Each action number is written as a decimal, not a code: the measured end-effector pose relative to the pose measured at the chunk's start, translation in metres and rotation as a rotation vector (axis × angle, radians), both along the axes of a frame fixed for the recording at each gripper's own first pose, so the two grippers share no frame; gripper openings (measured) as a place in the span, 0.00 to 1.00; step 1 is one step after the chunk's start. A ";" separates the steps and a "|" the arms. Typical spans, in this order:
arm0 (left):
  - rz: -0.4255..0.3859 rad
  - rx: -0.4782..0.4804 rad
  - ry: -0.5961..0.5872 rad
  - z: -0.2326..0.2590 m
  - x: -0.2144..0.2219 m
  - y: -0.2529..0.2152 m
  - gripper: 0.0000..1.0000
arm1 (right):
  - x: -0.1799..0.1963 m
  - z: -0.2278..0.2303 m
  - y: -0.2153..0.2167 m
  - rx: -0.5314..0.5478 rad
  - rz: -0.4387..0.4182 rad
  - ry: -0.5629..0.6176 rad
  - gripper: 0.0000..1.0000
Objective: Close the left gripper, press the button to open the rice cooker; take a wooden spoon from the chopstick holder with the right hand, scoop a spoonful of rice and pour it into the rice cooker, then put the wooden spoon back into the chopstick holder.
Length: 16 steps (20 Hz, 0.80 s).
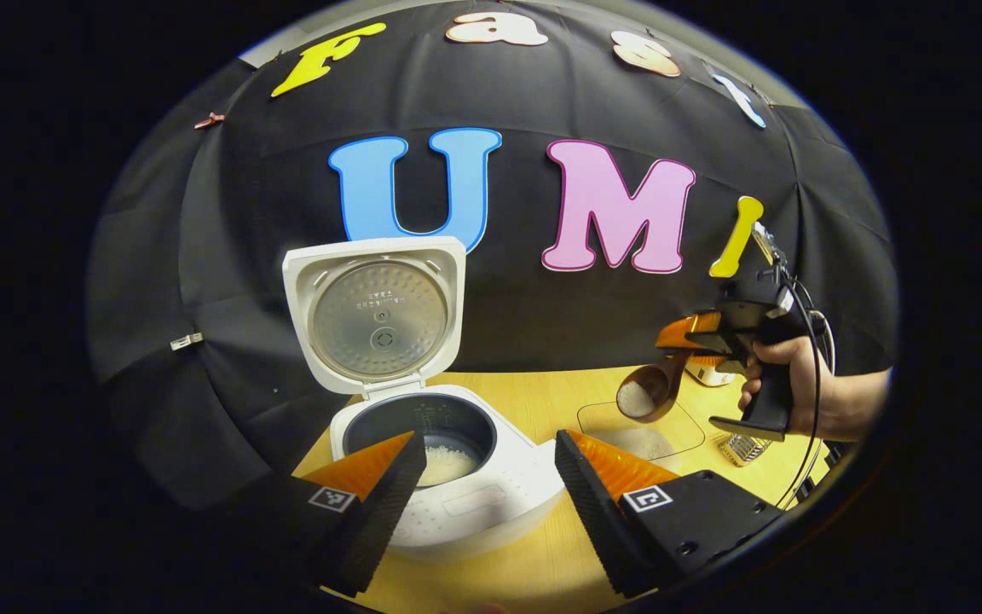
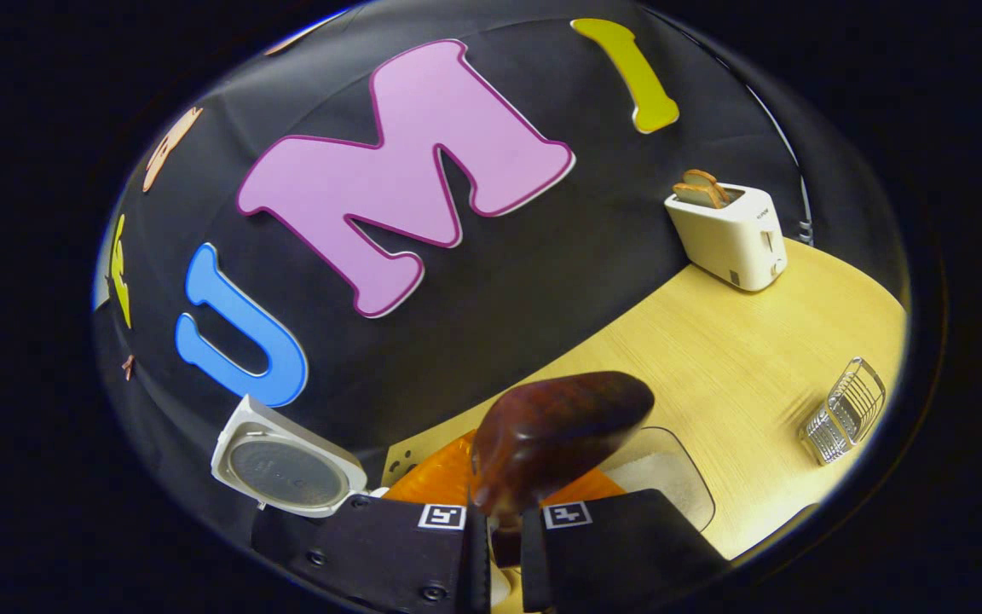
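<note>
- I am carrying the wooden spoon (image 1: 657,388) in the right gripper (image 2: 504,529), both fingers clamped together on its handle; in the left gripper view its bowl is holding a heap of white rice and hanging out ahead of the fingertips, above the clear rice container (image 1: 640,431) on the table (image 1: 542,392).
- In the right gripper view the spoon's dark, glossy back is rising just beyond the fingertips, with the container lying right behind it.
- I am judging the task as past halfway: the rice cooker (image 1: 448,477) is standing with its lid (image 1: 374,314) up, so the button press is done, and the spoonful is already scooped.
- Some rice seems to be lying in the cooker's dark pot already, though the left fingers are partly covering it, so I am not sure how much.
- Left to do: carrying the load over to the pot, tipping it in, then returning the spoon to the wire chopstick holder (image 2: 845,411), which is sitting well off to the right of the right gripper's fingers.
- I am holding the left gripper (image 1: 487,477) with its fingers spread apart and gripping nothing, the cooker straight ahead between them.
- A toaster (image 2: 730,230) with bread in it is standing far ahead of the right gripper, against the booth wall.
</note>
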<state>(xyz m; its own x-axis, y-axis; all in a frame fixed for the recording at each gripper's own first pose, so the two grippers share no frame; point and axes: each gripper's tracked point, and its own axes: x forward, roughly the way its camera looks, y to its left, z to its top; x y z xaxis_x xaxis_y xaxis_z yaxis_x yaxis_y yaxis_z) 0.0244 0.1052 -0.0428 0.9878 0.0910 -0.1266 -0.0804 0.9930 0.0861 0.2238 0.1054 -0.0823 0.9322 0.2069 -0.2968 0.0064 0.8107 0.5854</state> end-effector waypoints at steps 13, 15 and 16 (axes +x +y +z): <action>0.135 -0.050 -0.004 -0.005 -0.038 0.065 0.98 | 0.008 0.044 0.149 0.078 0.214 -0.035 0.18; 0.158 -0.058 -0.003 -0.007 -0.041 0.077 0.98 | 0.005 0.035 0.178 0.082 0.251 -0.015 0.18; 0.170 -0.062 -0.003 -0.007 -0.044 0.083 0.98 | 0.003 0.032 0.191 0.074 0.270 -0.012 0.18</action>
<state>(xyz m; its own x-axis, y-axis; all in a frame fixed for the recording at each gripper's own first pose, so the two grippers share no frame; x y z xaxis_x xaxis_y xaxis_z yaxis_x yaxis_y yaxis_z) -0.0192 0.1877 -0.0493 0.9592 0.2486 -0.1345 -0.2476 0.9686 0.0246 0.2272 0.2959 -0.0504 0.8439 0.4687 -0.2609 -0.2112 0.7374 0.6416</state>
